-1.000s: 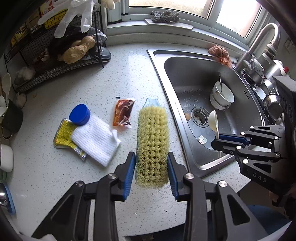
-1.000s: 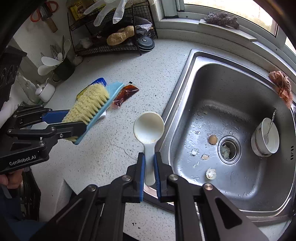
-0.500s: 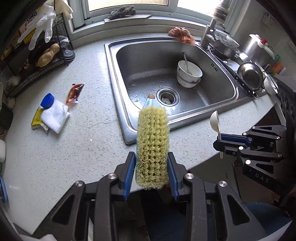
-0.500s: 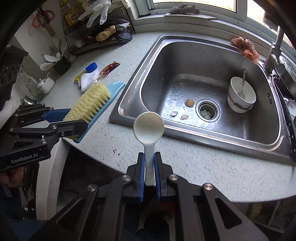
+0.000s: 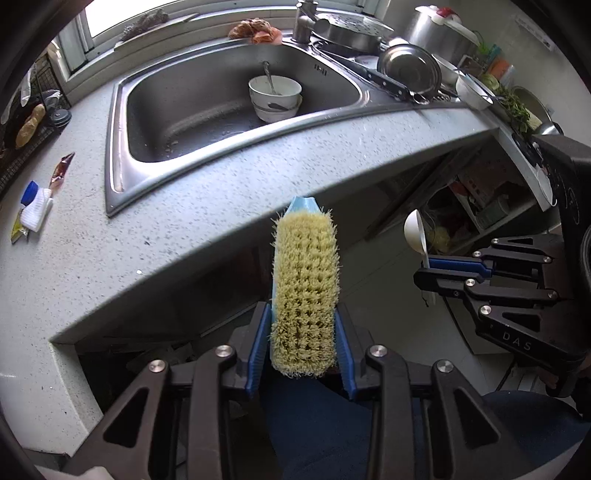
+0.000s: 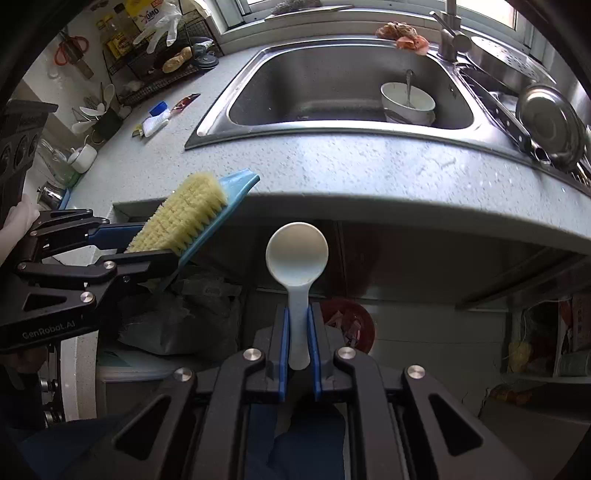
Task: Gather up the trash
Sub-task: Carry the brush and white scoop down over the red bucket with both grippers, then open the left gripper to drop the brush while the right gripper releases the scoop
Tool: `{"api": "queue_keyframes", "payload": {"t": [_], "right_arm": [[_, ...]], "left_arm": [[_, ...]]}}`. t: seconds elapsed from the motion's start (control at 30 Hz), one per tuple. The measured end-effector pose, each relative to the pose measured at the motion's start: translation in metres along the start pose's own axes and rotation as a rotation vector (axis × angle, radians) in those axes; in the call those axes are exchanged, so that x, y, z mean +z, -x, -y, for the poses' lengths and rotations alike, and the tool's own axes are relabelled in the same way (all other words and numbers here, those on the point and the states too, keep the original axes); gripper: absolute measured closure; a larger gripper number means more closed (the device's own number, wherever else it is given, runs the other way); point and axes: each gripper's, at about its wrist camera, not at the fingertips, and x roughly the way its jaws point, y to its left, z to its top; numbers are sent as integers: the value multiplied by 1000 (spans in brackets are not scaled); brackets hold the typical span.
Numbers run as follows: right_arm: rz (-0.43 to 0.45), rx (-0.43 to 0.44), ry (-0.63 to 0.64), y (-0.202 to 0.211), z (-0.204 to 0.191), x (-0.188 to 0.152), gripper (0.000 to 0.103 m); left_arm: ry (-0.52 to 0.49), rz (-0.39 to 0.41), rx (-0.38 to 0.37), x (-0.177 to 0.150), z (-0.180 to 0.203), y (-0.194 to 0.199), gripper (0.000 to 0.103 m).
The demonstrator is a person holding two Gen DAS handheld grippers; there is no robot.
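Nearest, left gripper (image 5: 301,354): jaws clamped on scrub brush (image 5: 304,291), bristles facing camera, pale blue back poking out past the tip. Brush out beyond bench (image 5: 92,266) edge, over dark space below. Right gripper (image 6: 298,350): jaws shut tight on handle of white spoon (image 6: 297,258), bowl up and forward, looks empty. Spoon also out past bench edge, hanging above red bin (image 6: 351,325) with scraps inside, down under the bench. Dark bag (image 6: 184,317) just left of the bin. Dark blue trouser leg at bottom of both views. Each gripper seen side-on in the other's view, well apart.

Further out, speckled grey bench, then steel sink (image 5: 122,173). In sink: stacked white bowls (image 5: 275,98) with a spoon standing in them, small bits of debris (image 5: 171,144) on the sink floor near left side. On bench left of sink: red sauce sachet (image 5: 62,168), blue cap (image 5: 28,187), white cloth (image 5: 37,214), yellow wrapper (image 5: 16,229) under it, all close together. Right of sink: steel pans (image 5: 410,68) and lid on draining side. Far back: tap (image 6: 452,35), orange rag (image 6: 404,35) on sink rim, wire rack (image 6: 162,70) with white glove (image 6: 162,24) draped over it, window sill.
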Motion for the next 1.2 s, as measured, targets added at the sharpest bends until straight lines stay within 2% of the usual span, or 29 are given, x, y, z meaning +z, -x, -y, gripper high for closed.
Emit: {"api": "queue_keyframes", "payload": {"t": [0.17, 0.37, 0.53, 0.67, 0.97, 1.07, 1.2], "right_arm": [[-38, 0, -83, -18, 13, -22, 94], [-127, 6, -187, -79, 35, -43, 94], [-151, 11, -203, -136, 52, -56, 94], [-147, 57, -199, -184, 70, -72, 94], [-219, 1, -269, -303, 116, -119, 94], [-232, 6, -302, -323, 128, -129, 94], [-239, -8, -325, -332, 139, -134, 94]], "left_arm": [[-43, -68, -43, -9, 14, -33, 71], [-55, -188, -77, -20, 13, -104, 71], [-52, -220, -84, -26, 3, -167, 71], [-67, -247, -111, -37, 2, -224, 71], [-64, -330, -133, -71, 5, -361, 71], [-61, -341, -149, -77, 7, -385, 71], [-79, -352, -137, -81, 12, -398, 71]]}}
